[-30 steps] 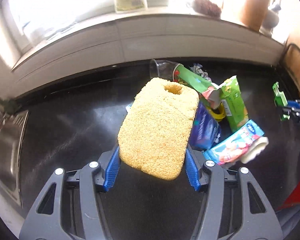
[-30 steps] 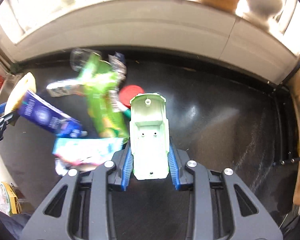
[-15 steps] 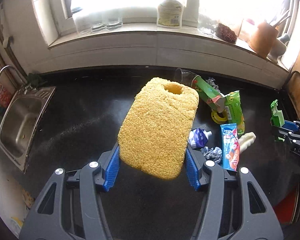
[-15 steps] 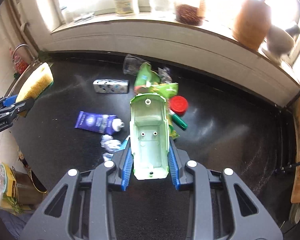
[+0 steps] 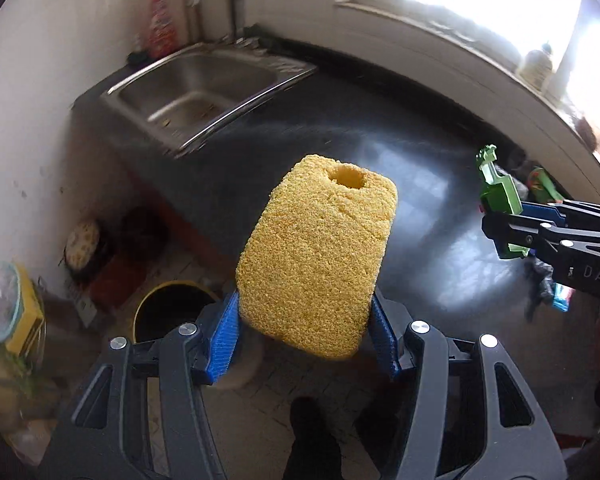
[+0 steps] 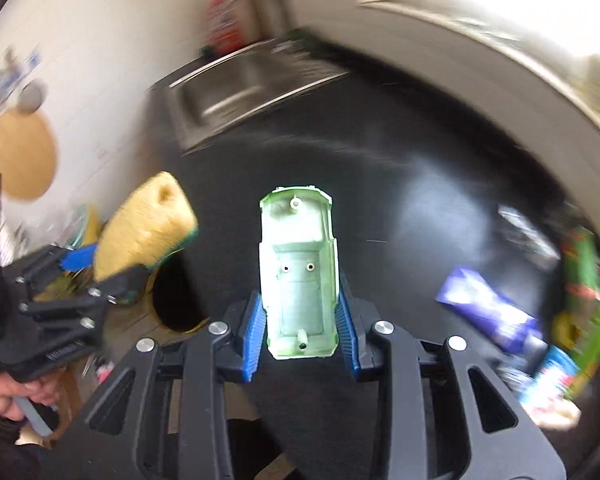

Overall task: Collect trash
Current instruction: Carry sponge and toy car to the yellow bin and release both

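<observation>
- Sponge (image 5: 316,256), yellow and coarse with a round hole near its far end, fills the middle of the left wrist view; the left gripper (image 5: 304,336) is clamped on its near end, one blue pad (image 5: 224,340) pressed against each long side, and the rest of it sticks out well past the fingertips
- Relative to the sponge in this view: the steel sink (image 5: 204,92) lies beyond it to the upper left, set in the black counter (image 5: 420,152); a round yellow-rimmed bin (image 5: 168,312) stands on the floor just left of and below the sponge's held end
- Off to the sponge's right, the right gripper (image 5: 512,220) reaches in from the edge, closed on a green plastic piece (image 5: 496,196)
- In the right wrist view, blurred, the pale green plastic shell (image 6: 298,276) stands lengthwise between the blue pads (image 6: 252,340), which squeeze its near half from both sides; its far end juts out beyond the tips
- Left of the shell the sponge appears again in the left gripper, hanging over the bin's dark mouth (image 6: 176,300); a hand (image 6: 8,396) grips that tool's handle
- Right of the shell, wrappers and tubes (image 6: 496,320) lie scattered on the counter; the sink sits beyond the shell
</observation>
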Tool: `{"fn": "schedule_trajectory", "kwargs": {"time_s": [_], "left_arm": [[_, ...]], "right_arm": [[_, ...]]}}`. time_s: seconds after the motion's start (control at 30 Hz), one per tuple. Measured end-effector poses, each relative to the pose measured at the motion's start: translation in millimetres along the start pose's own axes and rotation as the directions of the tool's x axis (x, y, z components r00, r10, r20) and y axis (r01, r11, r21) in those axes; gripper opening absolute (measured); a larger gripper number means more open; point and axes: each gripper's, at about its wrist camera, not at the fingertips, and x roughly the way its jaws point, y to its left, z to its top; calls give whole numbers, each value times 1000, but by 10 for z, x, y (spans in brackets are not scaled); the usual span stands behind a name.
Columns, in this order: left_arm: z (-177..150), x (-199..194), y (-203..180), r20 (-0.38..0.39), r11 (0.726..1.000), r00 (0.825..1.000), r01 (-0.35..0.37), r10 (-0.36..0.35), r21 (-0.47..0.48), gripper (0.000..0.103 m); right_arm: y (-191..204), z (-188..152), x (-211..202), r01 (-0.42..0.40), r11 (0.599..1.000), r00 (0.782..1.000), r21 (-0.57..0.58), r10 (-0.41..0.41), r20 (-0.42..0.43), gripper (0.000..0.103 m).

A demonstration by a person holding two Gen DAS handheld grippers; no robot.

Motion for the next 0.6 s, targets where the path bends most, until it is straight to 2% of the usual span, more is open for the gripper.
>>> {"fn": "schedule_trajectory", "kwargs": {"time_s": [0.1, 0.17, 0.2, 0.3, 0.43, 0.57, 0.6], "left_arm": [[-384, 170, 669, -49, 990, 996, -81, 76, -115, 56], [-628, 313, 1061, -78, 976, 991, -122, 110, -182, 56], [-810, 429, 1332, -92, 965, 989, -136, 119, -223, 56], [-1148, 731, 1798, -125, 939, 985, -154, 121, -306, 56], [-1484, 1276, 2301, -156, 905, 985, -133, 75, -405, 56], [-1636, 1725, 2599, -175, 885, 984, -119, 43, -450, 56], [-1646, 1825, 2676, -175, 878, 984, -114, 35, -464, 56]], "right_arm": [[624, 151, 489, -124, 988, 991, -94, 117, -70, 33], [1087, 244, 866, -201, 969, 975, -146, 184, -126, 33], [1326, 295, 1098, -238, 955, 964, -174, 212, -159, 33], [1782, 353, 1660, -298, 932, 940, -207, 248, -234, 33], [2203, 382, 2549, -324, 920, 910, -220, 240, -338, 33], [2396, 353, 3181, -311, 924, 890, -222, 201, -409, 33], [2371, 315, 3233, -307, 925, 887, -222, 193, -419, 33]]}}
